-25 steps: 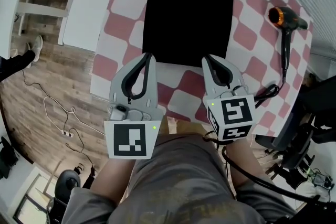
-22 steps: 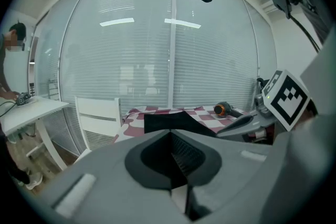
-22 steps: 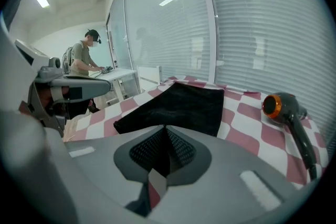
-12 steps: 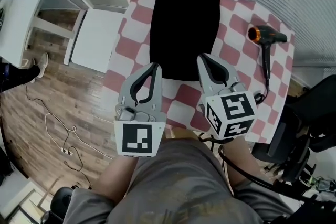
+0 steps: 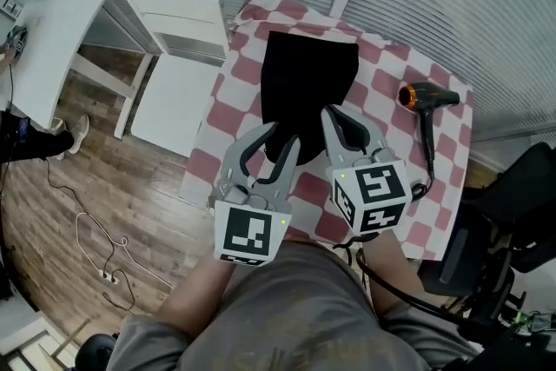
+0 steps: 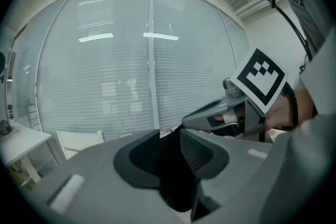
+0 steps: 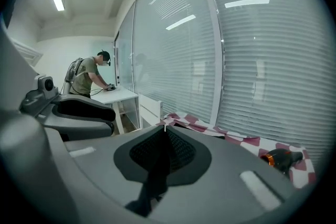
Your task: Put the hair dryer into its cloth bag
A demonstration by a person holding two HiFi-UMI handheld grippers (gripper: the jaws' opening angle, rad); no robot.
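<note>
Left gripper [image 5: 282, 136] and right gripper [image 5: 341, 117] fingers pinch the near edge of the limp, light bag [image 5: 308, 78] at frame center. The hair dryer [image 5: 423, 96] lies at right on the table [image 5: 382, 100]: rigid, probably best gripped by its handle.

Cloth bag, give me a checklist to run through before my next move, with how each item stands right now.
1. Left gripper shut on the cloth bag at its near edge: ok.
2. Right gripper shut on the same edge: ok.
3. Bag mouth held open between the two grips: cannot tell.
4. Hair dryer lies free on the table, apart from the bag: ok.
5. Its cord clear of both grippers: cannot tell.
</note>
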